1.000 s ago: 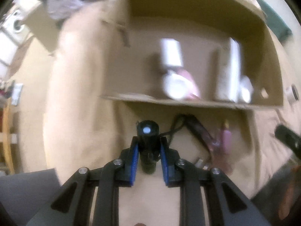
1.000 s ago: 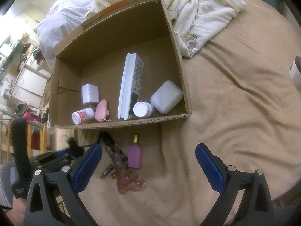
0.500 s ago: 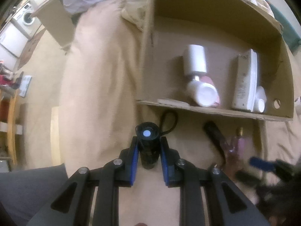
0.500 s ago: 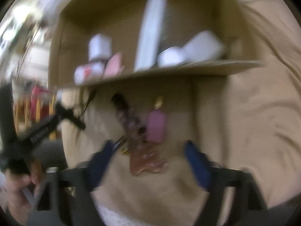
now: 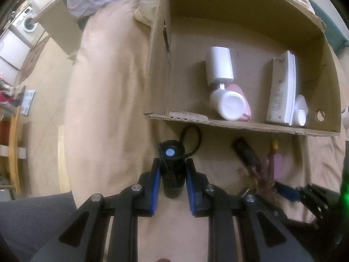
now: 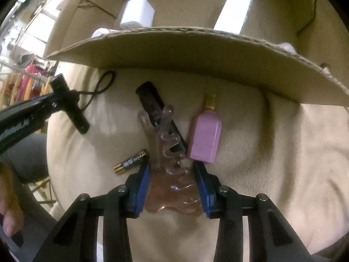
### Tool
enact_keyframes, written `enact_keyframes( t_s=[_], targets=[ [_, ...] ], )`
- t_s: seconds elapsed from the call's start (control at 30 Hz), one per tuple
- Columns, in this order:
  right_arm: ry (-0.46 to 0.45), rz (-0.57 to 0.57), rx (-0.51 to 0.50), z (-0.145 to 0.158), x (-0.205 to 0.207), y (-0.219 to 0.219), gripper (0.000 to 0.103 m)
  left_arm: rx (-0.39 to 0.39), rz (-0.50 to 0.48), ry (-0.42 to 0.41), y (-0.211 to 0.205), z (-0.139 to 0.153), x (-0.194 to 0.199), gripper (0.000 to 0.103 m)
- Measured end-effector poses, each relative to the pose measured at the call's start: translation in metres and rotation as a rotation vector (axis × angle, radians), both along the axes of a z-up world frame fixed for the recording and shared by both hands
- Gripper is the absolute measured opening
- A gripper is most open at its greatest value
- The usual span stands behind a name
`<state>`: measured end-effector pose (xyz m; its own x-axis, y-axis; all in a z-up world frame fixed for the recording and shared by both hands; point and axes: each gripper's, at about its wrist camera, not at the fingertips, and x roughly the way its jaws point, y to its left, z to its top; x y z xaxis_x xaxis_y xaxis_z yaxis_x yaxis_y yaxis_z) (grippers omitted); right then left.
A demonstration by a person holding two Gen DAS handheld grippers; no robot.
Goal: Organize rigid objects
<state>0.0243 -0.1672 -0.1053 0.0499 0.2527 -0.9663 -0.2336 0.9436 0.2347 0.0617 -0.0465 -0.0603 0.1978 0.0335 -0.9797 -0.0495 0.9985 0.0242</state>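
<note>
1. The left gripper (image 5: 172,170) clamps a black flashlight (image 5: 171,168) by its barrel, near the cardboard box (image 5: 240,124), ready to lift it in.
2. The right gripper (image 6: 172,174) straddles a translucent hair claw clip (image 6: 172,174), jaws touching or nearly touching its sides, probably to grasp it.
3. A battery (image 6: 132,161) and a pink bottle (image 6: 205,137) lie just beside the clip.

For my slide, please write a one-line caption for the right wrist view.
Right gripper straddles a translucent brown hair claw clip beside a pink square bottle, below the cardboard box.
</note>
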Motion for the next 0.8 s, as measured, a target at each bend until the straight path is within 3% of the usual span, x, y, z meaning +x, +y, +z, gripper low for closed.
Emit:
enact_keyframes(
  t_s=[0.3, 0.33, 0.37, 0.4, 0.53, 0.8],
  targets=[
    [-0.001, -0.035, 0.055, 0.017, -0.017, -0.014, 0.039, 0.000, -0.004, -0.003, -0.003, 0.002, -0.005, 0.020],
    [-0.004, -0.038, 0.058, 0.020, -0.020, -0.014, 0.032, 0.001, -0.004, -0.003, -0.003, 0.003, -0.006, 0.020],
    [-0.006, -0.042, 0.062, 0.021, -0.020, -0.016, 0.015, 0.001, -0.004, -0.003, -0.003, 0.003, -0.007, 0.020],
    [0.002, -0.050, 0.087, 0.024, -0.020, -0.022, 0.009, 0.001, -0.005, -0.004, -0.004, 0.004, -0.008, 0.020],
    [-0.003, -0.074, 0.067, 0.029, -0.026, -0.035, 0.009, 0.017, -0.019, -0.007, -0.007, 0.003, -0.010, 0.020],
    [0.040, -0.156, 0.142, 0.020, -0.022, -0.058, 0.009, 0.006, 0.010, -0.012, 0.001, 0.004, -0.011, 0.020]
  ],
)
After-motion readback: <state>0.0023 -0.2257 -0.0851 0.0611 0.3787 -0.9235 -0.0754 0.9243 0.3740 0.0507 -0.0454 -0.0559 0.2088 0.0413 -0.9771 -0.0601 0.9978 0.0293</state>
